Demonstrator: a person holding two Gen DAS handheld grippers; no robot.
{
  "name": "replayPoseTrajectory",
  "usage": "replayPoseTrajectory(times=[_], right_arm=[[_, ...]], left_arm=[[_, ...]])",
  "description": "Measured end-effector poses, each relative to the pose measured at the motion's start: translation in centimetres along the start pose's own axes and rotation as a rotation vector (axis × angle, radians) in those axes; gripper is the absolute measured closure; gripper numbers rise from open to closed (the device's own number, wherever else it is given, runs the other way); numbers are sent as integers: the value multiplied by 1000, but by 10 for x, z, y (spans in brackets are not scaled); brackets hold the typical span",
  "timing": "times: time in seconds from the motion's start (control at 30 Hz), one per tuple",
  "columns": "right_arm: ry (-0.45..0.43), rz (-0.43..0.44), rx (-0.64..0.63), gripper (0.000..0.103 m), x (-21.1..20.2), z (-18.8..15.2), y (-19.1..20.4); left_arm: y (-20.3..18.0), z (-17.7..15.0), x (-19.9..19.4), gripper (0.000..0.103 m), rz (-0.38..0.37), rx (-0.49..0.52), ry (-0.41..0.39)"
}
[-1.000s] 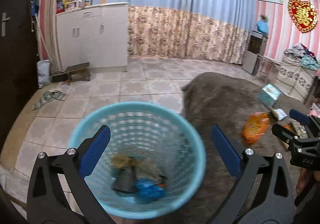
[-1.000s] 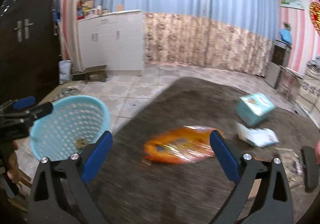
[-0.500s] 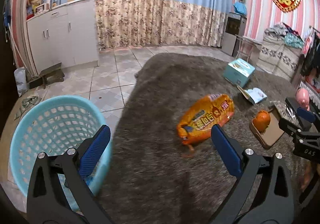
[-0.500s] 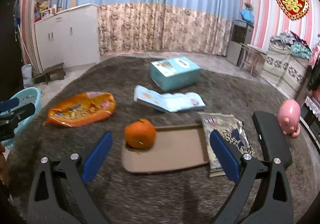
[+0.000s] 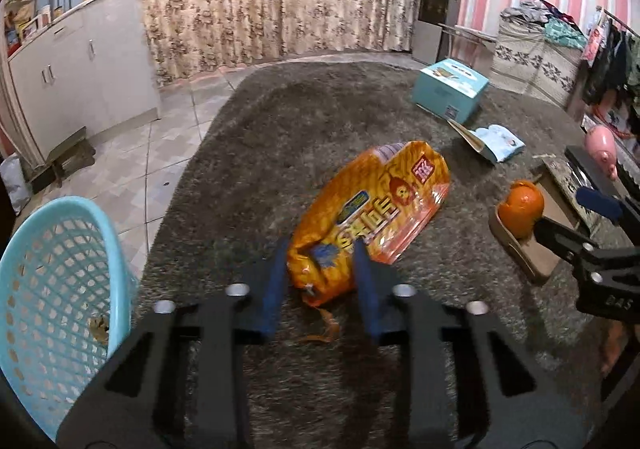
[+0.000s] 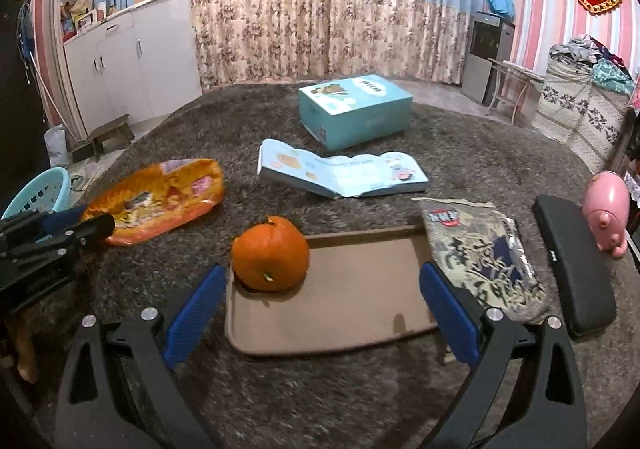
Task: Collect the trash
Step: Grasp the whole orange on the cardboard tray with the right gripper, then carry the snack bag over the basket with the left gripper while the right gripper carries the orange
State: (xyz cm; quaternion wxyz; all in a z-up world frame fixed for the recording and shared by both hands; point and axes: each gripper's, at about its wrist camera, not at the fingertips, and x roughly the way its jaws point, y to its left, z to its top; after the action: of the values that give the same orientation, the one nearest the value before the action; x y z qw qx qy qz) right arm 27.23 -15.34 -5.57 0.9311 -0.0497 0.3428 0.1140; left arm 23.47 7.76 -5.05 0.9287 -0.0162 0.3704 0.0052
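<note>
I see a shaggy dark grey rug (image 6: 224, 121) spread over a pale tiled floor (image 5: 132, 169). On the rug lie an orange snack bag (image 5: 380, 205), a teal box (image 6: 354, 109), an open picture book (image 6: 340, 173), a brown tray (image 6: 344, 289), a grey printed packet (image 6: 484, 249), a black pad (image 6: 572, 261) and a pink pig figure (image 6: 606, 209). A light blue basket (image 5: 52, 289) stands at the rug's edge.
</note>
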Motion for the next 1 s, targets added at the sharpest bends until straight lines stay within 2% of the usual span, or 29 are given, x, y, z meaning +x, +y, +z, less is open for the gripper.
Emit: replayPoseTrajectory(times=[0.1, 0.2, 0.27, 0.4, 0.47, 0.53, 0.67, 1.0], right_arm=[[3, 13, -6, 8, 6, 3, 5], [5, 20, -6, 10, 9, 5, 8], [8, 27, -7, 18, 10, 6, 10], [26, 46, -10, 28, 16, 8, 15], [36, 57, -16, 43, 18, 8, 17], [45, 72, -26, 53, 20, 8, 19], [40, 95, -36, 65, 19, 8, 23], [-53, 104, 10, 65, -14, 17, 20]], left_arm=[[8, -1, -2, 90, -24, -34, -7], [15, -2, -9, 91, -30, -63, -20], [17, -3, -14, 92, -21, -67, -28], [22, -6, -21, 93, -13, -73, -36], [24, -7, -25, 94, -16, -70, -35], [26, -9, -29, 95, -13, -69, -38], [30, -11, -39, 97, -8, -73, -46], [40, -7, -78, 97, 17, -93, -118]])
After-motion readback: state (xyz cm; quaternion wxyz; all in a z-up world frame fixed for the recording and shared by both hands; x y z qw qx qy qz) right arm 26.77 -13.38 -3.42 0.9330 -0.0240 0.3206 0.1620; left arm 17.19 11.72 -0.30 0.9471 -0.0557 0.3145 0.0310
